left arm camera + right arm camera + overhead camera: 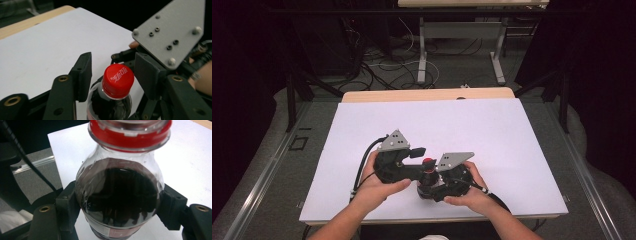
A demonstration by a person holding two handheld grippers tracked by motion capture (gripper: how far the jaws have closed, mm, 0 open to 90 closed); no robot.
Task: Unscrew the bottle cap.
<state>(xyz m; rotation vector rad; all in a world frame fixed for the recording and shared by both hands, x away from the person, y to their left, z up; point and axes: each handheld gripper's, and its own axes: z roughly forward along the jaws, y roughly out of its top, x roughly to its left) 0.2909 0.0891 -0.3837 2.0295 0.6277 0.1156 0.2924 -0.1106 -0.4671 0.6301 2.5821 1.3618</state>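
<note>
A clear bottle of dark drink [120,195] with a red cap [118,80] stands tilted near the table's front middle [428,172]. My right gripper [120,207] is shut on the bottle's body, one pad [67,207] pressing each side, just below the shoulder. My left gripper [115,65] is open around the cap, with a gap between each pad [83,73] and the cap. In the high view the left gripper [422,156] reaches in from the left and the right gripper [432,189] sits under the cap. A hand holds each one.
A white sheet [437,125] covers the table, with a wooden edge [427,95] at the back. The right gripper's grey plate [172,32] is close beside the cap. Beyond the table are another table's legs [422,55] and floor cables [382,65].
</note>
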